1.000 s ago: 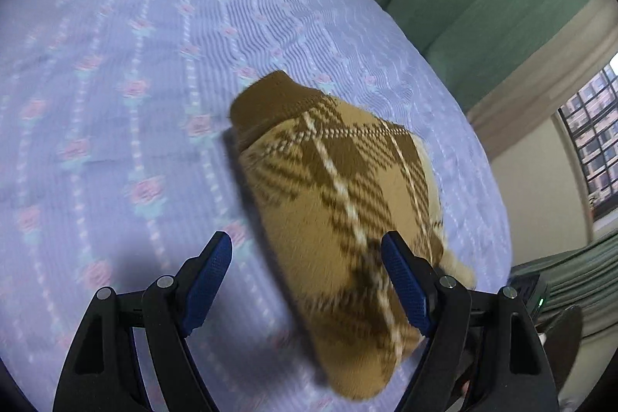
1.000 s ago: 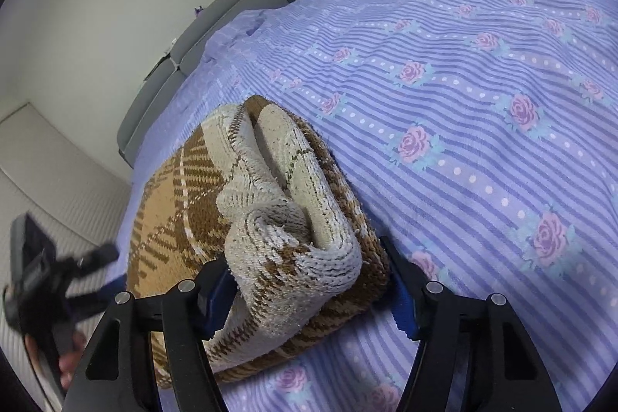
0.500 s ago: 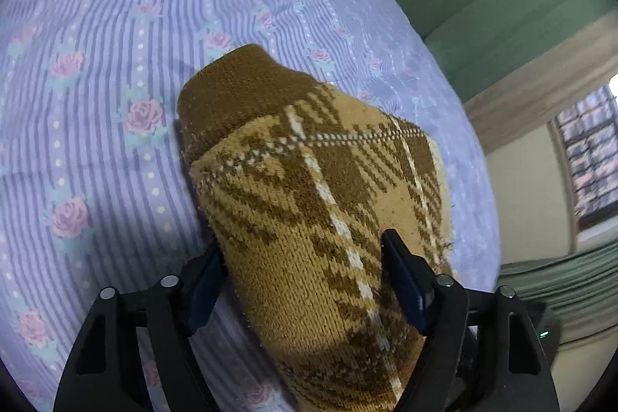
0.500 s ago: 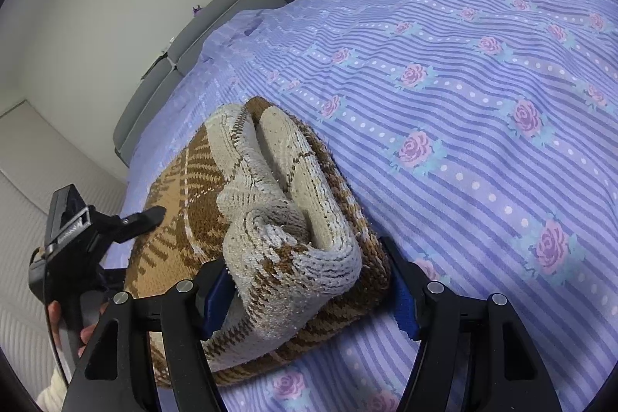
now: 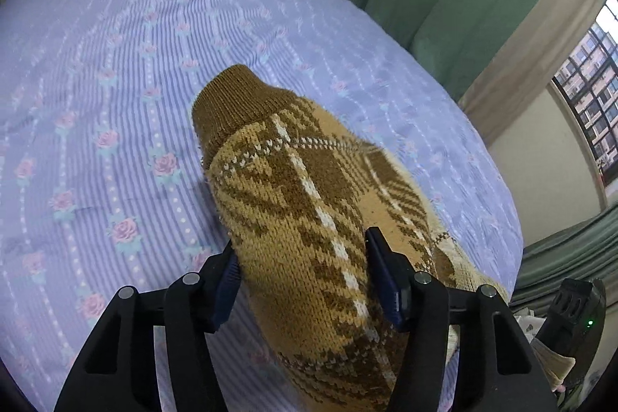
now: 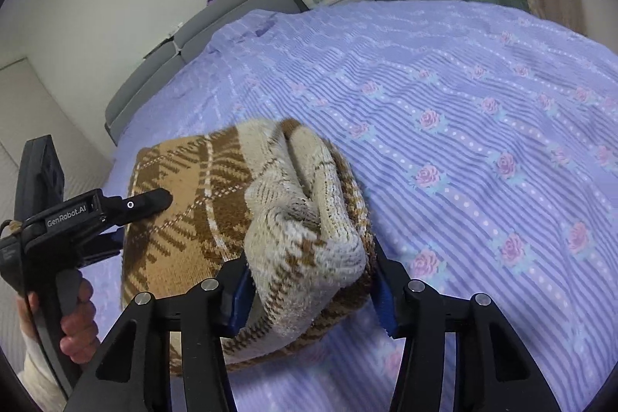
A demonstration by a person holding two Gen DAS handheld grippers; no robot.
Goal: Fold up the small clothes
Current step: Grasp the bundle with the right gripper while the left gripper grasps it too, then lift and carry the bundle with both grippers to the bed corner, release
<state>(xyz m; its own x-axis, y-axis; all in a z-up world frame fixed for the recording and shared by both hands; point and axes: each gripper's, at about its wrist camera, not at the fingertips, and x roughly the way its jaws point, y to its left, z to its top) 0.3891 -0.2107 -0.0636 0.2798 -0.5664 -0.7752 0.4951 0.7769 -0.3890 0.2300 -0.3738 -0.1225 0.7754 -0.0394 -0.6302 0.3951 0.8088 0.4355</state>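
both jaws have just been closing: left gripper (image 5: 303, 280) and right gripper (image 6: 309, 290) clamp the folded sweater (image 5: 309, 203), apparently lifted off the bed (image 5: 116, 64) middle. folding mostly done; placement remains.

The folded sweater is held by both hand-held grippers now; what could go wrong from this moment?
1. The left hand-held gripper and right hand-held gripper, whose jaws have just been closing, each squeeze a thick end of the folded sweater; the bulky knit could slip out of a grip.
2. The rolled cream inner layers look loose and may unfold.
3. Uneven lifting could drag the sweater across the bedsheet and spoil the fold.
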